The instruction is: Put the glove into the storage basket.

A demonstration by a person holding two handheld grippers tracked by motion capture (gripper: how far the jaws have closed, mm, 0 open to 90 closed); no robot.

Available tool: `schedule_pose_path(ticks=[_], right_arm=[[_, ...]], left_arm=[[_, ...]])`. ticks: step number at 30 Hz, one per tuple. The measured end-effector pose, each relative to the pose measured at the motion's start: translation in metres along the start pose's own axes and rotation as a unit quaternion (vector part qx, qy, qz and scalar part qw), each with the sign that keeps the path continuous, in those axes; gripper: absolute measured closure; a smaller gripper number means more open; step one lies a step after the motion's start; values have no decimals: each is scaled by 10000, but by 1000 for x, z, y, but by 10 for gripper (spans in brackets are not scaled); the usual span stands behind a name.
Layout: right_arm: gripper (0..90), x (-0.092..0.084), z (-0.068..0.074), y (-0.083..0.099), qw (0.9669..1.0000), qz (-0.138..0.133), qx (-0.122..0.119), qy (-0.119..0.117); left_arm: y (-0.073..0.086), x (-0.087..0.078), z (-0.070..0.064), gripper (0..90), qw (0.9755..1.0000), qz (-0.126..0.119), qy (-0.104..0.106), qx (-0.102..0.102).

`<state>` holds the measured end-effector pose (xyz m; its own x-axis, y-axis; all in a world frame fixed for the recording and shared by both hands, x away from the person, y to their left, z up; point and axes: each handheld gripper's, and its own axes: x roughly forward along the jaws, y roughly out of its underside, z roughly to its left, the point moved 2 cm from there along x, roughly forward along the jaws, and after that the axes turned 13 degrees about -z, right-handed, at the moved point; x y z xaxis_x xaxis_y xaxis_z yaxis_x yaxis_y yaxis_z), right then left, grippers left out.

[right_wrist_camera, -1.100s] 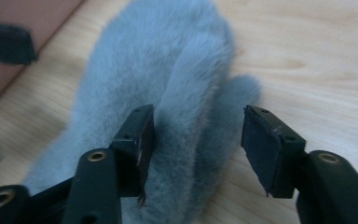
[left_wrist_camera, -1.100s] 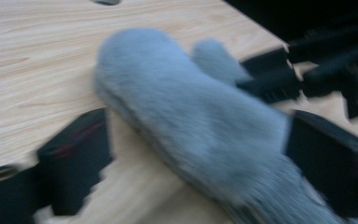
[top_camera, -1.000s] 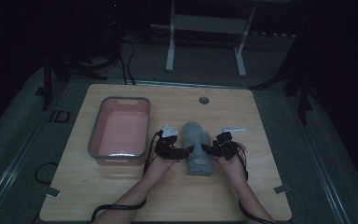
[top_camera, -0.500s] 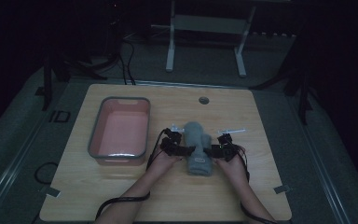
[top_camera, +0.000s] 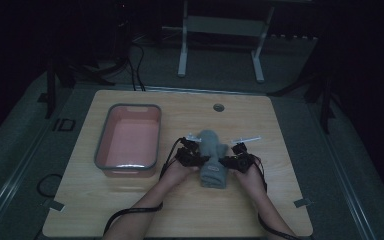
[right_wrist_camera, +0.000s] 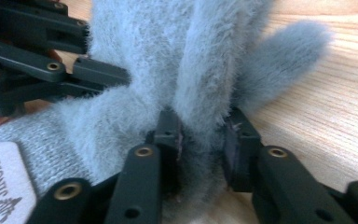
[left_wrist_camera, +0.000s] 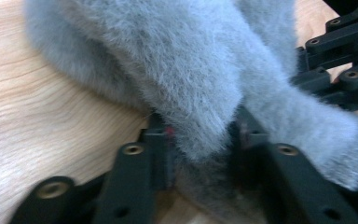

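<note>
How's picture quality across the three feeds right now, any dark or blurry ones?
High view: dim and underexposed, floor nearly black, grey glove soft. Left gripper view: bright, but the fur and jaws are blurred. Right gripper view: bright and sharper, glove fibres and wood grain of the table readable.

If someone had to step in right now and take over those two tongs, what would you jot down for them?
Left tongs: shut on a fold of the grey fuzzy glove, pinched from its left side.
Right tongs: shut on another fold of the same glove, from its right side.
The glove lies on the wooden table, near the middle, cuff toward the person. The pink bin sits to its left with nothing visible inside.
Done: both grips are on the glove.
Left: probably lifting it and carrying it to the bin, though that is a guess. Keep both grips closed so the soft fabric does not slip out.
</note>
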<state>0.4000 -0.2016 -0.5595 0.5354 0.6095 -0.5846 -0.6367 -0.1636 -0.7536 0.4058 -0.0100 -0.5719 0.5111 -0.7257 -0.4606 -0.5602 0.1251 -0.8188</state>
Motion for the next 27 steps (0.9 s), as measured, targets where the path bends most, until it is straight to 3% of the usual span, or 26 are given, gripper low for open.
schedule_pose_path(ticks=[5, 16, 22, 27], right_arm=[[774, -2, 3, 0, 9999, -47, -89, 60], [812, -23, 2, -12, 9983, -410, 253, -334], [815, -44, 13, -30, 9959, -765, 228, -435], [815, -54, 22, -45, 9937, -974, 262, -496]], left_arm=[[-1, -2, -2, 779, 9999, -111, 28, -55], [-21, -19, -13, 806, 9990, -396, 217, -25], [-46, -38, -22, 807, 9979, -542, 292, 176], [-62, -51, -22, 807, 9973, -625, 325, 209]])
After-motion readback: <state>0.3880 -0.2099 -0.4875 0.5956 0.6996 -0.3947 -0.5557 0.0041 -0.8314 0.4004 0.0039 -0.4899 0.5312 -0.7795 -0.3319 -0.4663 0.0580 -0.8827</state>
